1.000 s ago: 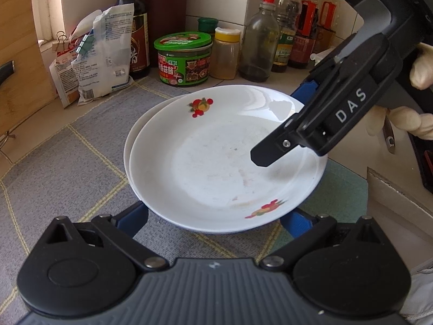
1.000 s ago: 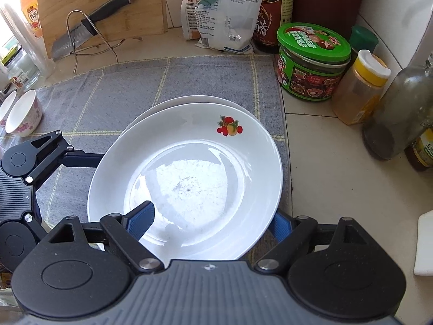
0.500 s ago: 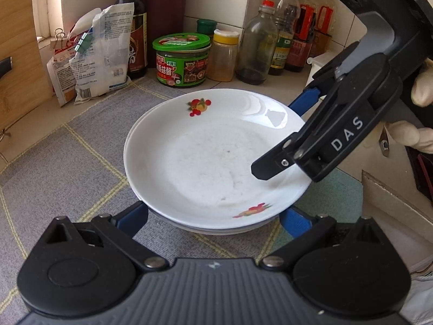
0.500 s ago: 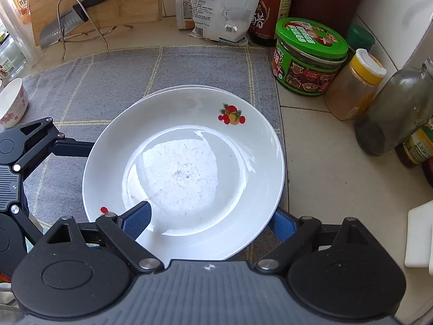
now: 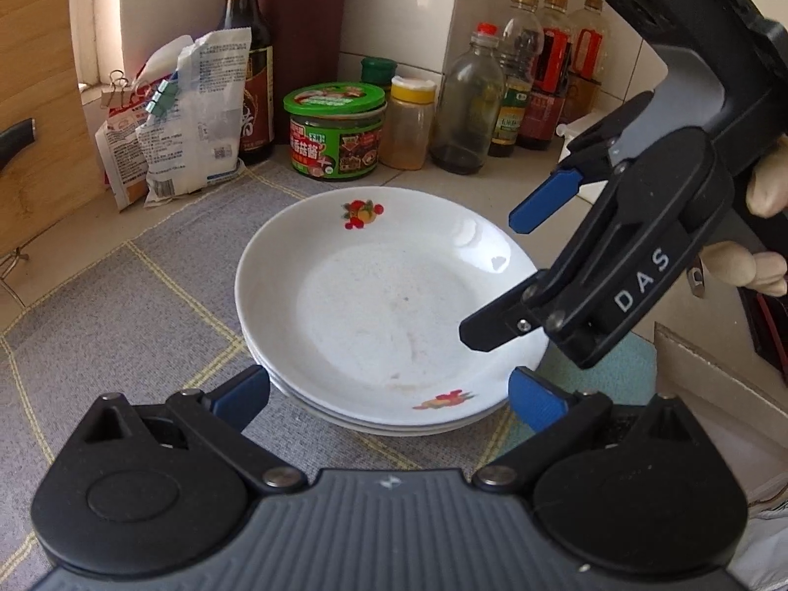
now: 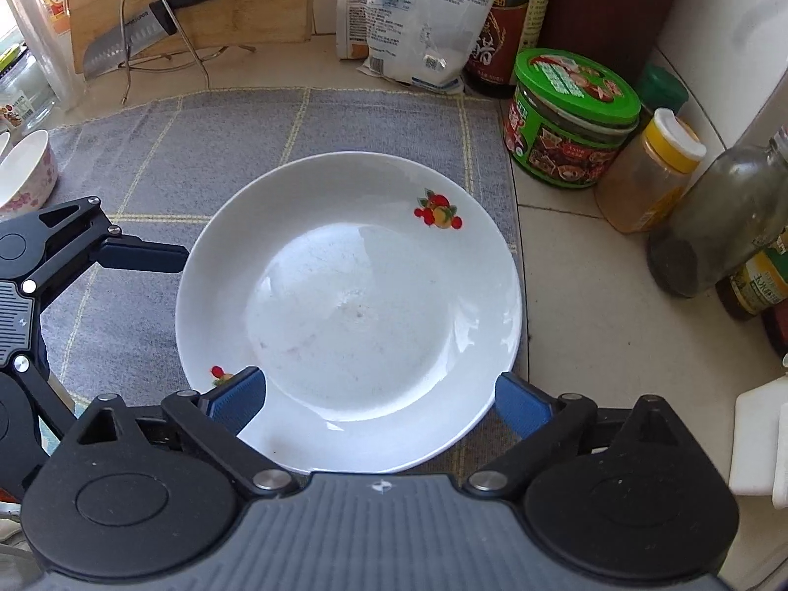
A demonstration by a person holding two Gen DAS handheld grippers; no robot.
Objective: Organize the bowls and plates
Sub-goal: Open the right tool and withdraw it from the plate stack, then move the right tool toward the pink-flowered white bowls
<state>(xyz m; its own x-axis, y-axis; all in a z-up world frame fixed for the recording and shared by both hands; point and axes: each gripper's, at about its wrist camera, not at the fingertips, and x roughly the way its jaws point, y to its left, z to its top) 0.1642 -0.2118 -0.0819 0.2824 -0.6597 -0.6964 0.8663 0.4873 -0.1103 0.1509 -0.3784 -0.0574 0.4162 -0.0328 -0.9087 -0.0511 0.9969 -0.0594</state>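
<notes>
Jaws of the right gripper (image 6: pixel 377 396) stand wide, having just been opening; the near edge of the top plate (image 6: pixel 344 310) lies between its blue pads without either pressing on it. Jaws of the left gripper (image 5: pixel 389 391) are also spread, the stack's near rim between them, no grip visible. That top plate rests squarely on the lower plates (image 5: pixel 394 426), the stack sitting on a grey cloth mat (image 6: pixel 221 138) with yellow lines. The mat covers part of a pale tiled counter (image 6: pixel 591 344) in a kitchen corner. Behind stand a green-lidded jar (image 5: pixel 335 133), a yellow-capped shaker (image 5: pixel 411 123), several bottles (image 5: pixel 517 74) and clipped white bags (image 5: pixel 192 118). A knife (image 6: pixel 162 15) leans on a wire stand against a wooden board. At the mat's left edge sits a flowered bowl (image 6: pixel 27 172). A gloved hand (image 5: pixel 766 226) holds the right gripper
</notes>
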